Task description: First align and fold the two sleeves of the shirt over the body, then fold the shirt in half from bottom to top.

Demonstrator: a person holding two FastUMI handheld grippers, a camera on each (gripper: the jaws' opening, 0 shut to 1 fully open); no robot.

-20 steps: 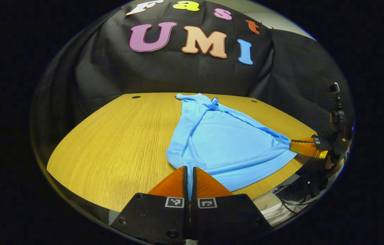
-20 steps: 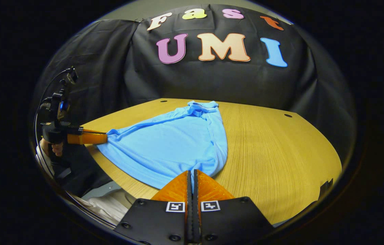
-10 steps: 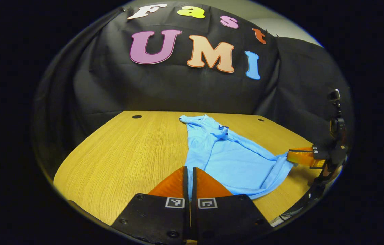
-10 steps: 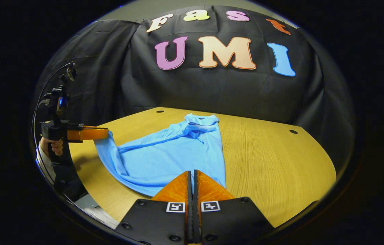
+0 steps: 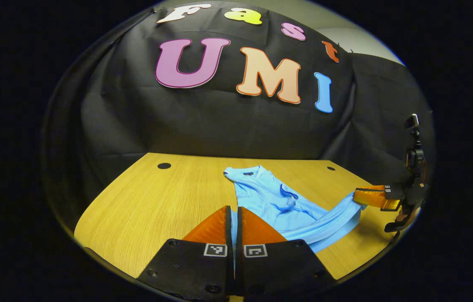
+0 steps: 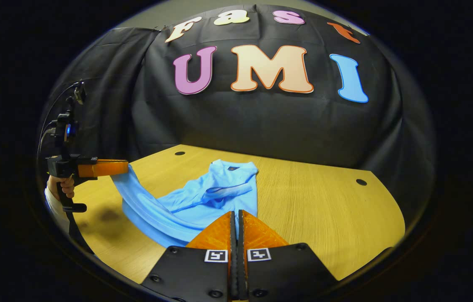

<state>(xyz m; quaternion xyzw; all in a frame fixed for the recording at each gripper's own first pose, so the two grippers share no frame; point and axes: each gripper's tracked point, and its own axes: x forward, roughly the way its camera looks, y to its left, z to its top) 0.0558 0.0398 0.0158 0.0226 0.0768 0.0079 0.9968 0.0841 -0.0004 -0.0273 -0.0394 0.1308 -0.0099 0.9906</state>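
light-blue knit, thin and slack; the shirt (image 6: pixel 219 191) lies on the wooden counter (image 6: pixel 324 214) with its collar end toward the booth wall and its bottom hem raised off the wood, hung between the two tools; left hand-held gripper (image 5: pixel 233 220) is clenched on one hem corner, cloth running into the gap between its fingers; right hand-held gripper (image 6: pixel 236 226) is clenched on the other corner the same way; in the right gripper view the left one sits off to the side, held by a hand (image 6: pixel 62 186), hem (image 6: pixel 136 195) sagging from its tip in a long roll; looks like the bottom-to-top fold in progress, sleeves appear tucked over the body but can't confirm alignment under the bunching.

risks as i see them:
- corners not travelling level; one side leads, fold lands skewed, hem misses the shoulders
- middle of the hem droops between the grips; if it touches down first it rolls under and leaves a doubled ridge
- fabric is slippery-looking; a thin pinch near the edge could slide out mid-carry
- dragging the lifted layer forward could shove the collar end and undo the sleeve folds
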